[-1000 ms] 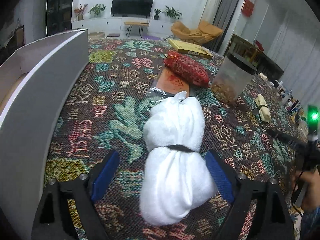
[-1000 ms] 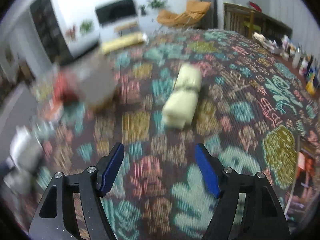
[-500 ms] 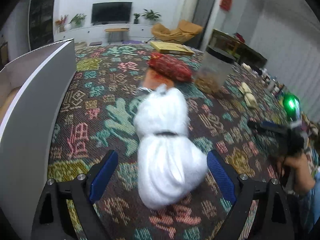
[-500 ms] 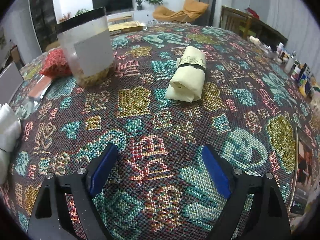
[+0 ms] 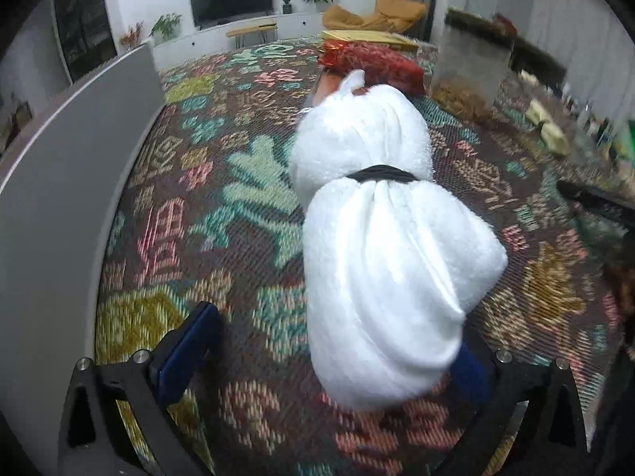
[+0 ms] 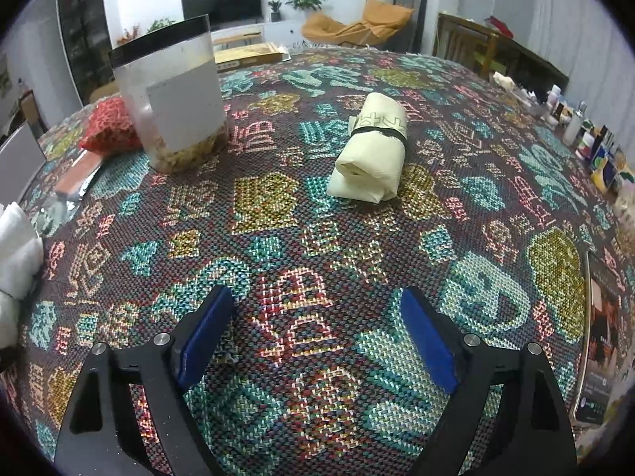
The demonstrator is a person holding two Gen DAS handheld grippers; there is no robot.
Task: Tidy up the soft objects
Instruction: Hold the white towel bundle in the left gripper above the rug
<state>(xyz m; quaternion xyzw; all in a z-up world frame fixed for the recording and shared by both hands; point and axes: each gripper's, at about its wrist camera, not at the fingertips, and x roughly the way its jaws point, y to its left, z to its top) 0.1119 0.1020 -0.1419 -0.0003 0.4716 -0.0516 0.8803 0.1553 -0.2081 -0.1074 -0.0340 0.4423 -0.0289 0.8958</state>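
A white fluffy bundle (image 5: 381, 246) tied round its middle with a black band lies on the patterned tablecloth (image 5: 222, 206). My left gripper (image 5: 333, 337) stands low over its near end with the jaws opening. The left pad (image 5: 190, 341) is apart from the bundle, and the right pad (image 5: 468, 369) is half hidden behind it. In the right wrist view a cream fabric roll (image 6: 371, 158) with a black band lies ahead of my right gripper (image 6: 315, 297), which is open with nothing between its fingers. The white bundle (image 6: 16, 238) shows at that view's left edge.
A white box wall (image 5: 59, 182) rises at the left. A clear jar (image 6: 174, 99), a red mesh bag (image 6: 109, 127) and a foil packet (image 6: 71, 186) sit behind the bundle. Small bottles (image 6: 575, 127) and a dark screen (image 6: 599, 337) line the right edge.
My left gripper has sunk closer over the white bundle and its jaws have spread wider. The right gripper's view steadied after a swing, and its jaws widened a little.
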